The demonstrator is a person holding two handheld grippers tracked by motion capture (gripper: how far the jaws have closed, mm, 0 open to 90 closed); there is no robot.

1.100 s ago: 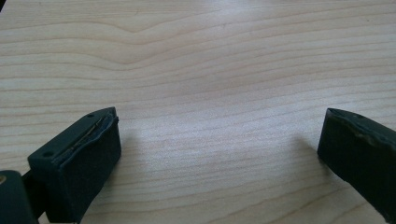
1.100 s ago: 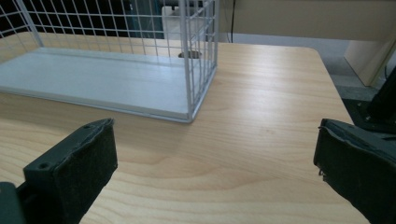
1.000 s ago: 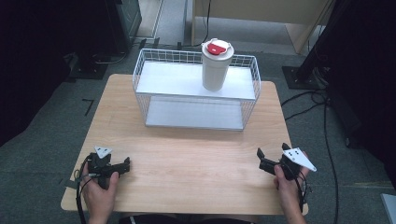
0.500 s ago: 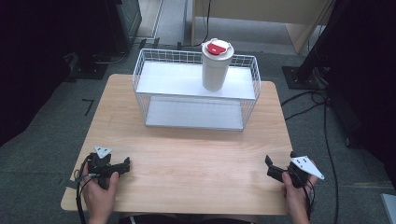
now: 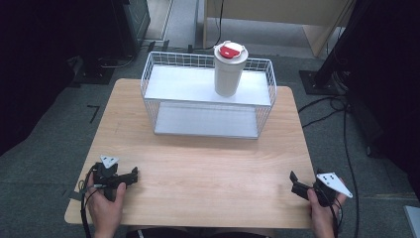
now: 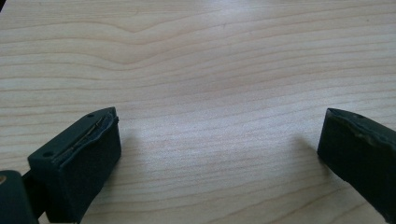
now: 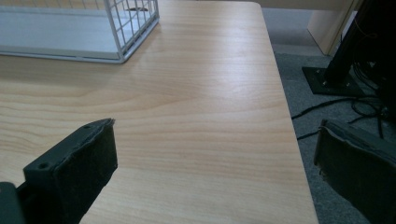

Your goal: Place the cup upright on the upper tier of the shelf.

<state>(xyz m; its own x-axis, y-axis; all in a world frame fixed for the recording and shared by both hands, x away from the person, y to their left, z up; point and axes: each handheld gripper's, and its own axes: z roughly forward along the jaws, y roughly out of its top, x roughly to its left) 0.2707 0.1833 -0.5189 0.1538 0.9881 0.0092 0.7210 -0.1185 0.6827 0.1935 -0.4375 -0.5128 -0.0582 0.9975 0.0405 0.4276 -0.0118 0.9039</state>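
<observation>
White tumbler (image 5: 228, 72), red lid (image 5: 231, 50); no writing readable.

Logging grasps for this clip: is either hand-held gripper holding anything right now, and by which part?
Nothing is held. The left hand-held gripper and right hand-held gripper both stand open over the bare table.

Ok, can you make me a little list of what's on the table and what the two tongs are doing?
table: light wooden top
basket: white wire shelf basket, at the far side of the table
cup: white tumbler with a red and white lid, upright on the basket's upper shelf
left tongs: open, holding nothing, low over the near left corner
right tongs: open, holding nothing, by the near right edge
hands: one hand on the left tongs, one hand on the right tongs
</observation>
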